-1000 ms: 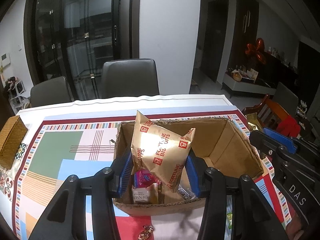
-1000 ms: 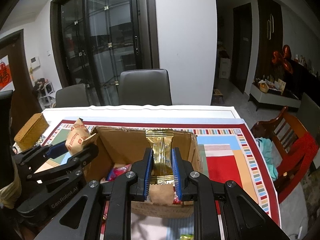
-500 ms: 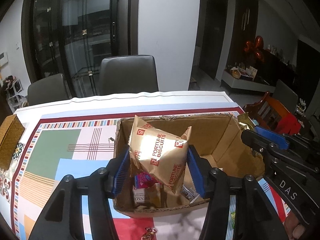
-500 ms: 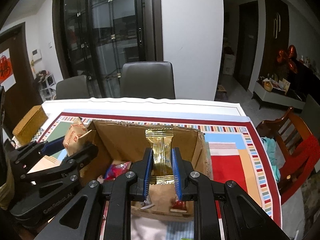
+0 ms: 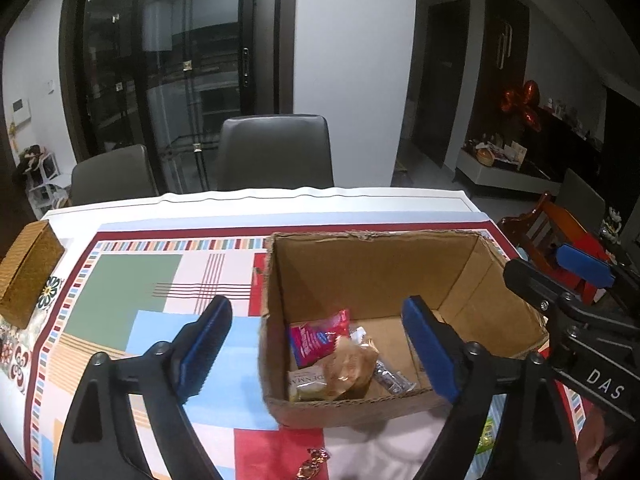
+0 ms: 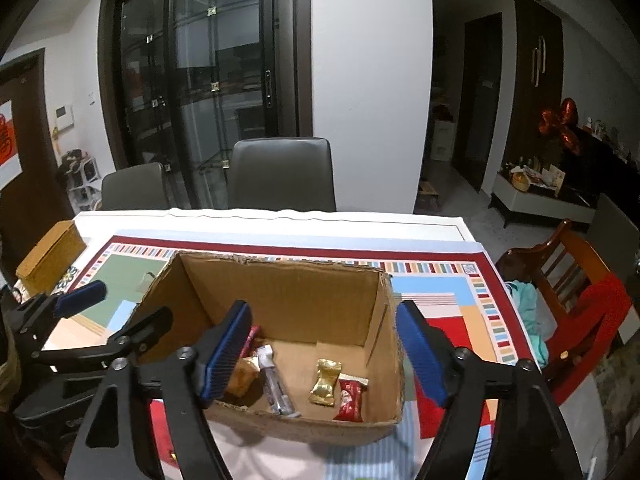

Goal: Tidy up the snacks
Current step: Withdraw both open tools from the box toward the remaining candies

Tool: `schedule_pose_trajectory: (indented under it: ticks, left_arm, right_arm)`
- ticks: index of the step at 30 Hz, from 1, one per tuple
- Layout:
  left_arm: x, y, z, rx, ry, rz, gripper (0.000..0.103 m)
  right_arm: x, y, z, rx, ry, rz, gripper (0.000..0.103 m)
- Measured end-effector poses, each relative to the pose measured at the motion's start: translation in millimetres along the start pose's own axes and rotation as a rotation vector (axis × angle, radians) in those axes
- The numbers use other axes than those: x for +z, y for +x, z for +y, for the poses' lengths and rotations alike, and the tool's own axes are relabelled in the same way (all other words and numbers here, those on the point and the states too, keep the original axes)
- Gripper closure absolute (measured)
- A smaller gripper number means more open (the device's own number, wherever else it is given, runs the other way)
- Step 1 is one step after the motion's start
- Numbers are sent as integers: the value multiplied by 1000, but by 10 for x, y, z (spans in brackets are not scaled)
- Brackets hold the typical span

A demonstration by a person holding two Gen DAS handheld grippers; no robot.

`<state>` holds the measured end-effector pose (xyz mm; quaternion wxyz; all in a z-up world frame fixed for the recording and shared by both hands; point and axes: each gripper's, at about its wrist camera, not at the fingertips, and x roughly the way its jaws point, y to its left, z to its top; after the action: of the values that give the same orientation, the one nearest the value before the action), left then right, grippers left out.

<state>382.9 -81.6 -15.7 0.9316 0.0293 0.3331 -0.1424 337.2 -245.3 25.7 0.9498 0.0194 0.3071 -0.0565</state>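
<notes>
Left wrist view looks down into the box (image 5: 372,264), an open carton that stands on the mat (image 5: 132,296). On the floor of the box, at its near left corner, lie a pink packet (image 5: 318,336), a tan biscuit bag (image 5: 348,368), a pale packet (image 5: 308,384) under them, and a thin clear wrapper (image 5: 390,376) beside the bag. In the right wrist view the same box (image 6: 280,292) holds also a gold packet (image 6: 325,382) and a red packet (image 6: 352,394), which lie side by side near its front wall.

Both tools are empty. The left gripper (image 5: 320,344) has its fingers spread wide, one finger left of the box and one above the inside of the box. The right gripper (image 6: 324,344) is spread too, one finger above the inside of the box and one just outside its right wall. Neither one touches a snack.

I judge that the step in hand is the end of a drop: the snacks are in the box and the tools are free. Some snacks are not yet sorted. In front of the box a brown candy (image 5: 312,468) lies on the mat, and at the front right a green wrapper (image 5: 486,436) shows partly behind the left gripper. The next move calls for one gripper to go down in front of the box, close on the candy, which is small and low, and carry it over the front wall. A woven box (image 5: 28,272) stands far left of the box.
</notes>
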Motion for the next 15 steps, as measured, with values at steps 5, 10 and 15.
schedule_pose_trajectory:
  ticks: [5,10,15]
  left_arm:
    - [-25,-73,23,17,-10,-4,8]
    - [-59,-155,43,26,-16,-8,6]
    - [-90,-231,45,35,-15,-9,6]
  right_arm:
    - [-17,-59,2,-3,14,-7,26]
    - [-49,-133,-15,-1,20,-17,26]
    - [-58,-205,-4,-1,18,-27,26]
